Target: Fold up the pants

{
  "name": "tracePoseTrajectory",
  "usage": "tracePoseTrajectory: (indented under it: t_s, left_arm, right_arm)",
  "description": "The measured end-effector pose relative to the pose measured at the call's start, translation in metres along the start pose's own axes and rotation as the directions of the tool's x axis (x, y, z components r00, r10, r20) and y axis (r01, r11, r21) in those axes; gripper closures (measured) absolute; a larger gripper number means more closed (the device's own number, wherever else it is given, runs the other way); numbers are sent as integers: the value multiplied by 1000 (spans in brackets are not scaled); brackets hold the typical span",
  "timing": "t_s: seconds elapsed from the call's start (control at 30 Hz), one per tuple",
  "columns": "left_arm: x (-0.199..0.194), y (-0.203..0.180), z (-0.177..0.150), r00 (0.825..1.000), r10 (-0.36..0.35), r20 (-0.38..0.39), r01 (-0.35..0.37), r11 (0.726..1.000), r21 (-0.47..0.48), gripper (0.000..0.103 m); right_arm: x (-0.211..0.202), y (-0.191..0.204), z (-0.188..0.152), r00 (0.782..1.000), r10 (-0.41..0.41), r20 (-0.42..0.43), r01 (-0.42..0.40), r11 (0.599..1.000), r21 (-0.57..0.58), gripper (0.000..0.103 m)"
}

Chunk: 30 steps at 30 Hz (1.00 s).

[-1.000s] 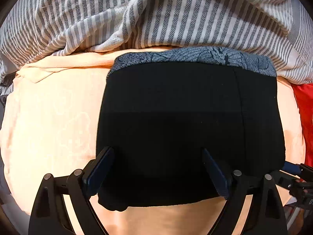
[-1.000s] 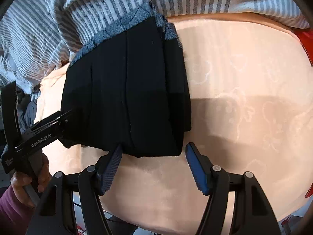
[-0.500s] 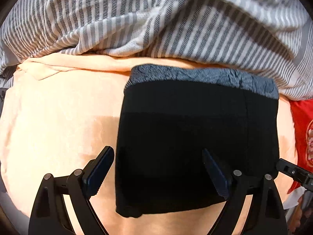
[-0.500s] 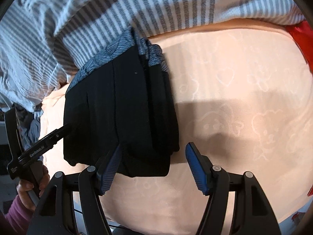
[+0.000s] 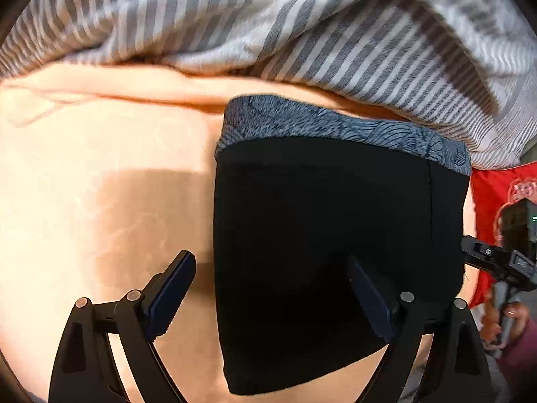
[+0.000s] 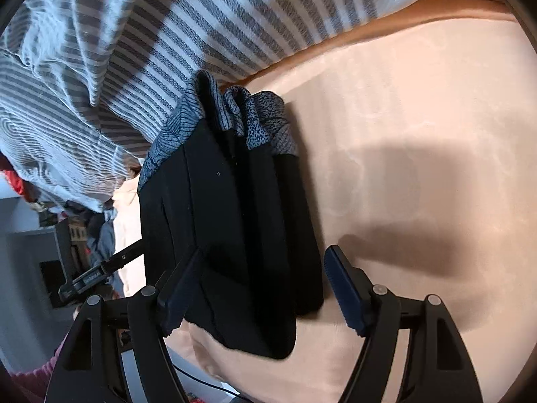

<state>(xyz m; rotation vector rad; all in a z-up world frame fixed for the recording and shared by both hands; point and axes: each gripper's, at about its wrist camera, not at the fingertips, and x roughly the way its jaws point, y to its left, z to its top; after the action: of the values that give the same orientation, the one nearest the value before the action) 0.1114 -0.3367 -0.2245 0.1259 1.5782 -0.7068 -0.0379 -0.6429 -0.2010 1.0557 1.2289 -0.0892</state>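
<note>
- Peach-coloured bed sheet (image 5: 100,184) with a faint embossed pattern covers the mattress and carries everything else; soft shadows fall across it in both wrist views.
- Grey-and-white striped blanket (image 5: 268,27) lies bunched along the far edge of the sheet, filling the top of both views and overhanging the far end of the pants.
- Folded black pants with a grey patterned waistband (image 5: 335,235) lie flat on the sheet as a thick rectangular stack: the waistband end is at the far edge, just beside the blanket, and the folded end reaches toward the near edge of the mattress. In the right wrist view the pants (image 6: 235,218) show several stacked layers along their side.
- Red patterned cloth (image 5: 496,194) shows past the right edge of the sheet.
- Left gripper (image 5: 268,288) hangs over the near end of the pants with its jaws spread wide; one finger stands over bare sheet, the other over the black fabric, and neither presses on anything.
- Right gripper (image 6: 261,278) straddles the near corner of the stack; its jaws have just been opening, the fabric lies between them, and the pads are not pinching it. It also appears at the right edge of the left wrist view, with fingers of a hand (image 5: 503,322) on its handle.
- No containers appear in either view.
</note>
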Motion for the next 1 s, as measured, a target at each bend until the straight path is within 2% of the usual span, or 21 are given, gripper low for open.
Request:
tracePoseTrajectory:
  t_s: [0.27,0.4,0.53,0.6,0.63,0.77,0.83,1.0]
  left_arm:
    - [25,12,14,992,-120,-46,121,992,22,11]
    - [34,18,22,984,-171,-52,170,985,-19,11]
    - [36,19,20,985,-171,-28,170,985,-34,11]
    - [34,17,16,986,-165,-13,164,986,-30,15]
    - [32,14,13,987,-162,-6,161,987,-26,18]
    - [19,1,6,989,-147,22,147,989,2,33]
    - [14,-11,5,990,-133,36,133,991,10,36]
    - [-2,-25,-2,989,-129,67,129,992,1,37]
  right_arm:
    - [14,-13,16,992,121,-27,-122,992,-37,24]
    - [21,-17,21,985,168,-33,-169,985,-31,23]
    - [22,-26,25,979,201,-31,-201,979,19,21]
    - [21,-29,25,979,201,-27,-200,979,45,22]
    - [19,-29,24,980,198,-26,-197,979,54,26]
    - [9,-33,18,971,239,-9,-238,967,88,54]
    - [4,-32,15,966,259,-1,-258,962,95,58]
    - [-11,-35,5,949,314,6,-313,944,110,61]
